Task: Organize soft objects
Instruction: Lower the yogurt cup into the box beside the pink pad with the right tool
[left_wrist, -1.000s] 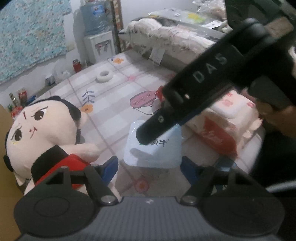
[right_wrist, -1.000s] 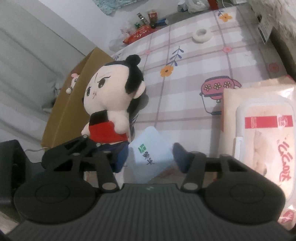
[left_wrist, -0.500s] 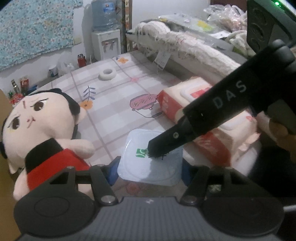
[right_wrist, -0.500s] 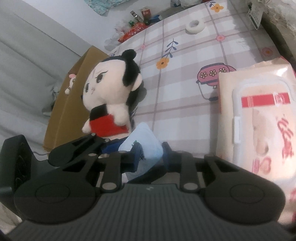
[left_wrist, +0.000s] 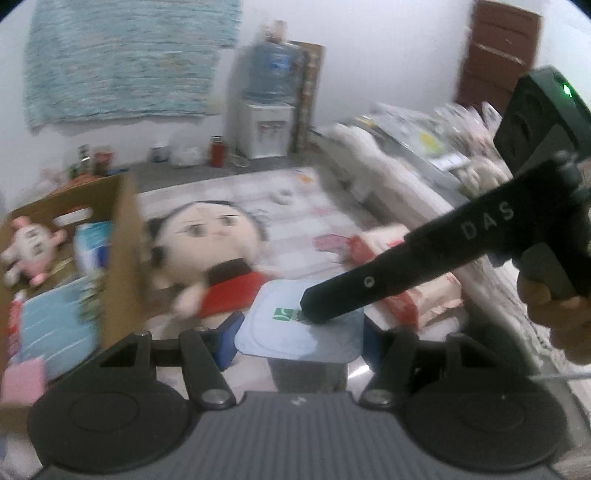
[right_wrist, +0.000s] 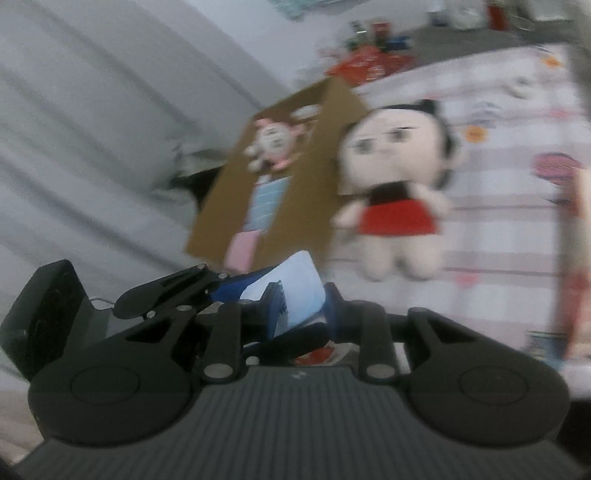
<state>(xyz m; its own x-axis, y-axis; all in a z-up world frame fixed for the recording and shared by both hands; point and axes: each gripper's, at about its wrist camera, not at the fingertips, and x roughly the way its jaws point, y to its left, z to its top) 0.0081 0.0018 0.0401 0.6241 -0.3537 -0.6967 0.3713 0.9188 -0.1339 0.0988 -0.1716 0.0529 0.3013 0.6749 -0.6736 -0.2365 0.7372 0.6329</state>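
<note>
Cardboard box (left_wrist: 122, 236) stands at far left of the left wrist view, open top, already holding a small pink plush (left_wrist: 31, 245) and soft packs in blue and pink. Just right of its wall, the big-headed doll in red (left_wrist: 218, 254) lies on the patterned mat (left_wrist: 295, 192). Centre: the pale blue tissue pack (left_wrist: 295, 332), carried clear of the mat, spans the gap between the blue pads of the left gripper (left_wrist: 299, 338); both pads bear on its side edges, so the left gripper is clenched on it at a middling width. From the right, the right gripper (right_wrist: 301, 304) reaches in across the pack; in its own view its jaws stand nearly together, pinching the pack's near edge, which sticks up between them. Both sets of jaws have just been closing on the pack. Further right lies a pink-and-red wet-wipe pack (left_wrist: 417, 295), still on the mat, and a hand (left_wrist: 557, 317) on the right handle. Key relation: the box lies left of and beyond the held pack, left gripper on the nearer side; judged, the carry goes leftward over the box wall, pack kept flat between the two grips. Frames blurred; finer contact unclear.
</note>
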